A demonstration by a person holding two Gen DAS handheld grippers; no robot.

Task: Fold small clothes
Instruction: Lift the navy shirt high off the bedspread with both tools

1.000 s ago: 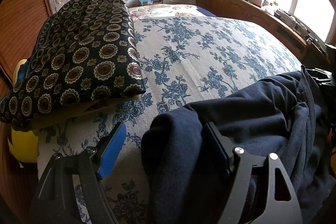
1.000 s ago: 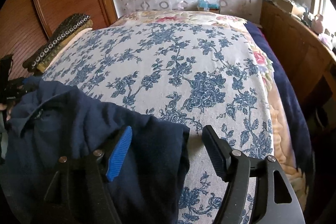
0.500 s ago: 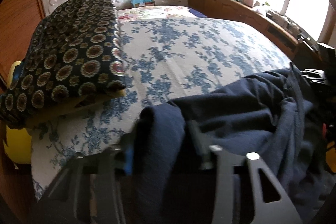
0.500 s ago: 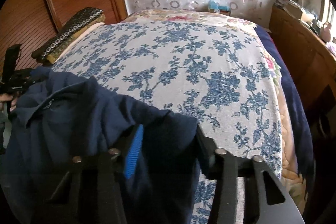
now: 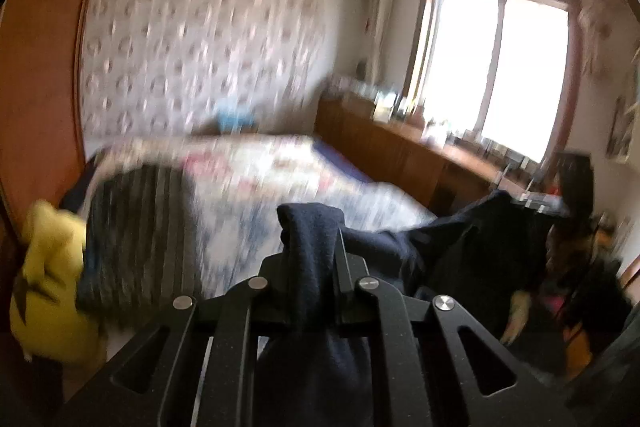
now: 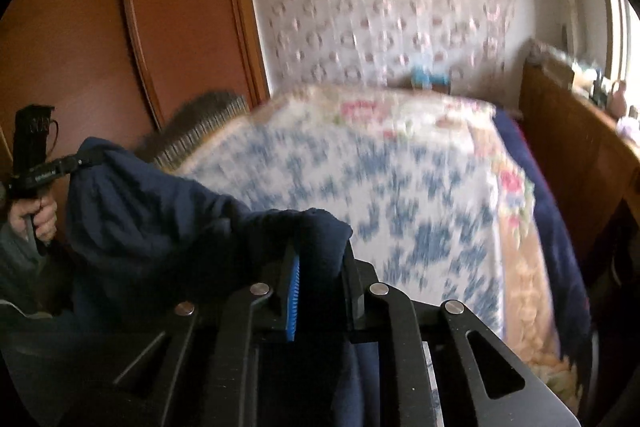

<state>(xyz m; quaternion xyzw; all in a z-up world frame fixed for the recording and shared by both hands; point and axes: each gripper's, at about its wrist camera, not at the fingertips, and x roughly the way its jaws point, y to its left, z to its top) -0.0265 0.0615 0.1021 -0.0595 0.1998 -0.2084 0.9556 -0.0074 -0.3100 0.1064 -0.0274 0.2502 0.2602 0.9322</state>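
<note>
A dark navy garment [image 5: 460,251] hangs stretched between my two grippers above the near end of the bed. In the left wrist view my left gripper [image 5: 312,251] has its jaws closing, with a bunched corner of the cloth pinched between the pads. The right wrist view shows my right gripper [image 6: 320,259], jaws closing too, clamping another corner of the navy garment [image 6: 160,211] against its blue pad. At that view's left edge, my left gripper [image 6: 86,159], held by a hand [image 6: 36,219], grips the far corner. Both views are motion-blurred.
The bed [image 6: 400,187] with its blue floral cover lies ahead and below. A folded patterned stack [image 5: 132,227] sits at its left edge beside a yellow soft thing [image 5: 48,267]. A wooden wardrobe [image 6: 120,47] stands left, a low wooden cabinet [image 5: 400,155] under the window right.
Both grippers went from wide open around the garment's edges to clamped on it. Both have risen and tilted up, lifting the garment off the bed.
</note>
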